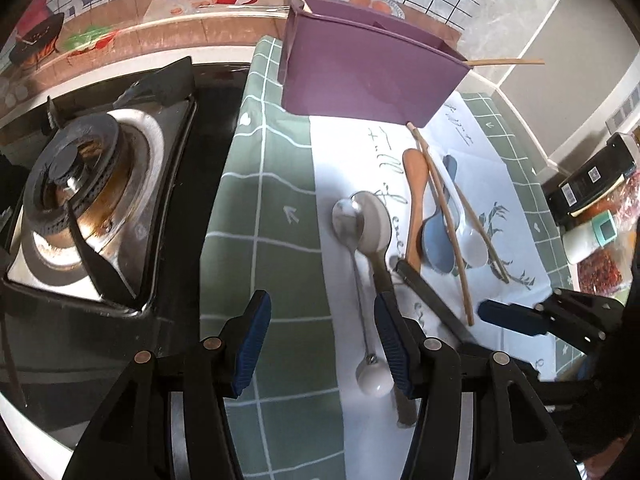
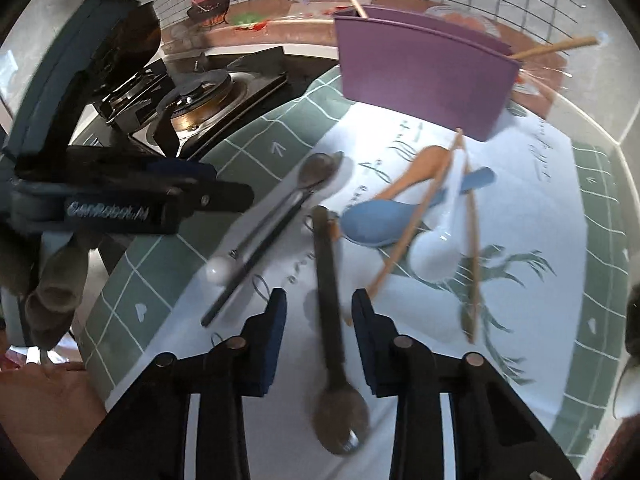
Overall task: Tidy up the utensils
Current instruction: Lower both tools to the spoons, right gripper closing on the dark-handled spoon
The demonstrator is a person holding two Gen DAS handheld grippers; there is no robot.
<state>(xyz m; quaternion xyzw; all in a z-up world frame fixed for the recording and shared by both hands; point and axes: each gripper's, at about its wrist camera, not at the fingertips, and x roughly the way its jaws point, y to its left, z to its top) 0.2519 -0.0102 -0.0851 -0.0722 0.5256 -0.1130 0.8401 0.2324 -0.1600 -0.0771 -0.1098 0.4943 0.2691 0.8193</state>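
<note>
A purple utensil holder (image 1: 368,76) (image 2: 424,80) stands at the back of the cloth with chopsticks (image 1: 506,62) poking out. In front lie a metal spoon with a white ball end (image 1: 360,272) (image 2: 276,216), a wooden spoon (image 1: 416,200) (image 2: 416,170), a blue spoon (image 1: 438,240) (image 2: 376,222), a white spoon (image 1: 474,244) (image 2: 434,256), loose chopsticks (image 1: 444,220) (image 2: 472,248) and a dark spoon (image 2: 332,320). My left gripper (image 1: 324,344) is open over the cloth's left part. My right gripper (image 2: 320,336) is open, its fingers on either side of the dark spoon's handle.
A gas stove burner (image 1: 80,184) (image 2: 200,96) sits left of the green checked cloth (image 1: 272,208). Packets and a white bottle (image 1: 588,236) stand at the right edge. A tiled wall rises behind the holder.
</note>
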